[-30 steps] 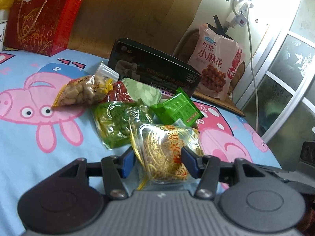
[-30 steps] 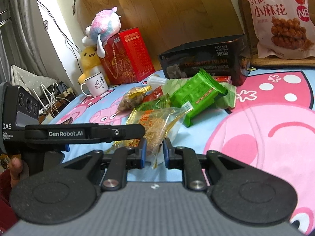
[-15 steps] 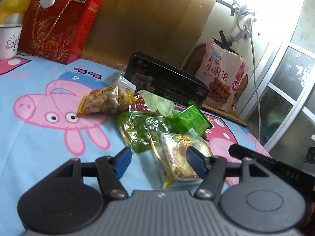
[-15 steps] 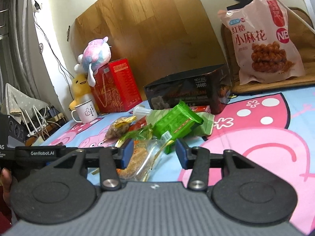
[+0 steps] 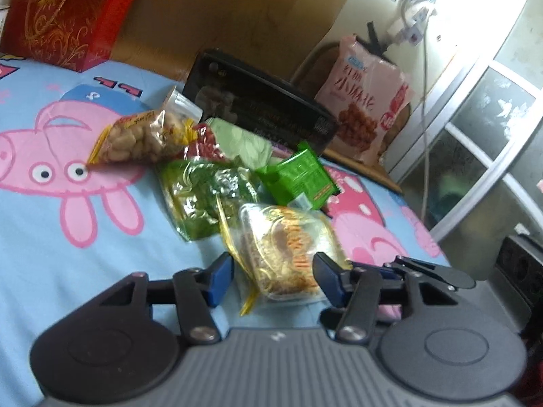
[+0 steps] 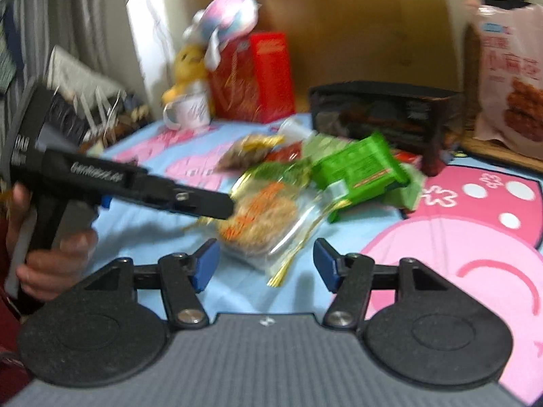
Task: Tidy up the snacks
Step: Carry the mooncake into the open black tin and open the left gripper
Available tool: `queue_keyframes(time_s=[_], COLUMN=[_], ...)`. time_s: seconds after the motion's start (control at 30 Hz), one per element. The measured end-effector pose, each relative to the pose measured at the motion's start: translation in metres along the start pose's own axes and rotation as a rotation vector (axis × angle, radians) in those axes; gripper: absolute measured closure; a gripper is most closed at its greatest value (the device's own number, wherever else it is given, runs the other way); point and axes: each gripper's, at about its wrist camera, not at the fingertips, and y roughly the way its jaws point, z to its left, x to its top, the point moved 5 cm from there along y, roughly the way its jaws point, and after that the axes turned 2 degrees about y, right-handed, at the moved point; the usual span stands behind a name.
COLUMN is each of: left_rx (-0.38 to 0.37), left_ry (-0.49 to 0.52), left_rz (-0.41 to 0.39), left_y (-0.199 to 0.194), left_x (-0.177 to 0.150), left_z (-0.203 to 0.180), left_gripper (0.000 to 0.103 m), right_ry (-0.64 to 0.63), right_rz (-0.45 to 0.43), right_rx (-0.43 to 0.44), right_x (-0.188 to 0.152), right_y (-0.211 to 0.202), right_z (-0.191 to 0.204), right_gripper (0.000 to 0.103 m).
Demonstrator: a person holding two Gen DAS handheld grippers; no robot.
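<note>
Left tongs (image 5: 273,279) closing around clear noodle-snack packet (image 5: 288,247) on the cartoon bedsheet (image 5: 51,237), pads not yet pressing. Right tongs (image 6: 266,266) opening, spread, packet just ahead, untouched.

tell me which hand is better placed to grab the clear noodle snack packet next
Left, probably. The left gripper already has the noodle snack packet between its closing jaws. The right gripper sits short of the packet, jaws opening, with only its tail between them.
</note>
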Motion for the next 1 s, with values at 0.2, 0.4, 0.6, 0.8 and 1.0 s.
queue_keyframes(time_s=[0.2, 0.4, 0.6, 0.8, 1.0], left_rx=[0.01, 0.002, 0.031, 0.089, 0.177], left_ry=[0.01, 0.109, 0.191, 0.13, 0.111], left_rz=[-0.009, -0.125, -0.224, -0.202, -0.175], left_y=[-0.008, -0.026, 0.016, 0.091, 0.133], left_x=[0.005, 0.055, 0.138, 0.188, 0.191], left_z=[-0.008, -0.035, -0.052, -0.035, -0.022], left_gripper=[0.065, 0.065, 0.064, 0.064, 0.064], right_ry=[-0.073, -0.025, -0.055, 0.068, 0.088], right_rz=[0.011, -0.093, -0.223, -0.178, -0.093], right_rx=[-0.047, -0.035, -0.123, -0.179, -0.237], right_x=[0.001, 0.034, 0.102, 0.148, 0.144], right_y=[0.013, -0.007, 0.0, 0.046, 0.077], right_z=[0.009, 0.005, -0.028, -0.095, -0.122], right_gripper=[0.06, 0.061, 0.061, 0.062, 0.059])
